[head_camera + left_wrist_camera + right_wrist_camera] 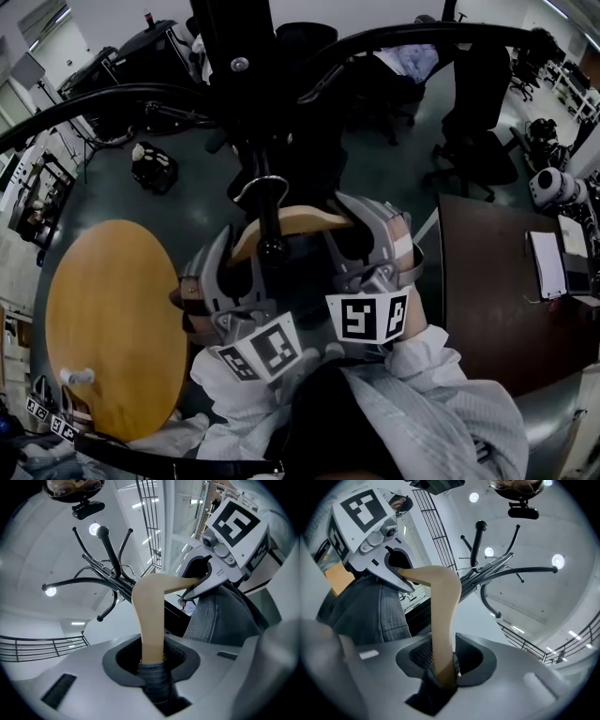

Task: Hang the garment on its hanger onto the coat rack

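A wooden hanger (298, 223) with a grey garment (216, 617) over it is held up against the black coat rack (246, 103). My left gripper (152, 660) is shut on one arm of the hanger (149, 616), with garment cloth pinched under it. On the other arm (443, 616), my right gripper (443, 663) is shut in the same way. In the head view the left gripper (225, 292) and right gripper (377, 264) flank the hanger. Its metal hook (259, 187) sits among the rack's arms; whether it rests on one I cannot tell.
The rack's curved arms (75, 584) spread out above the hanger, around its knobbed pole (478, 541). A round wooden table (112, 328) is at the lower left, a dark desk (497, 281) with papers at the right. Office chairs (478, 141) stand beyond.
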A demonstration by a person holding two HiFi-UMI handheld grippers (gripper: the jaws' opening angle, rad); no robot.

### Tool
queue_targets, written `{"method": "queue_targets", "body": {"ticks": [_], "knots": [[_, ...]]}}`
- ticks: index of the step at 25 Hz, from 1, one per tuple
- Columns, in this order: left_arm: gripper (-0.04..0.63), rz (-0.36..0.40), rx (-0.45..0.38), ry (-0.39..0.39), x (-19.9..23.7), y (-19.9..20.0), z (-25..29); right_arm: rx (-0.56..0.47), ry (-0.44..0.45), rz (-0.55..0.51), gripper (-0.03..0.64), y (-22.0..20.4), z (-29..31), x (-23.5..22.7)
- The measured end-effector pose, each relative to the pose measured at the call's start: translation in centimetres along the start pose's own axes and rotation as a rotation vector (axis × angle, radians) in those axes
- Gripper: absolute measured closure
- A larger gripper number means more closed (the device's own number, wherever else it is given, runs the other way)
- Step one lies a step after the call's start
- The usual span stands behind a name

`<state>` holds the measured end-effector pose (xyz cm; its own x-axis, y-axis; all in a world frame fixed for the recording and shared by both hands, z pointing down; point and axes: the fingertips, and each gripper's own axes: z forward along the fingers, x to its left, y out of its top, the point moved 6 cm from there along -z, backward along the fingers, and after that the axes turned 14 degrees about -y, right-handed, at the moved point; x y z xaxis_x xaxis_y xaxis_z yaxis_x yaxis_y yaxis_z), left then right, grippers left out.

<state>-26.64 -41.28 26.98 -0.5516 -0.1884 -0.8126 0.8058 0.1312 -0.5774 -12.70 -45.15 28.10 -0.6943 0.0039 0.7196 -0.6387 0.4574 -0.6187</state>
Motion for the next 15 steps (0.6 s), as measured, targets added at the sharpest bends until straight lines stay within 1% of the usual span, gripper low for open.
{"method": "queue_targets", "body": {"ticks": [2,6,10,15], "knots": [[0.52,-0.003,-0.006,-0.006,0.1,0.0,-0.1,0.003,0.021,0.016,0.514,0.0,-0.2,-0.1],[0.486,-0.027,-0.036,-0.028,0.1,-0.1,-0.7,0.008,0.061,0.035,0.508,0.3,-0.7,0.0],[0.443,-0.041,-0.067,-0.073,0.4,0.5,-1.2,-0.017,0.108,0.068,0.469,0.9,-1.2,-0.4],[0.41,-0.029,-0.068,-0.104,0.7,0.7,-2.3,-0.036,0.142,0.059,0.439,1.4,-1.8,-0.9]]}}
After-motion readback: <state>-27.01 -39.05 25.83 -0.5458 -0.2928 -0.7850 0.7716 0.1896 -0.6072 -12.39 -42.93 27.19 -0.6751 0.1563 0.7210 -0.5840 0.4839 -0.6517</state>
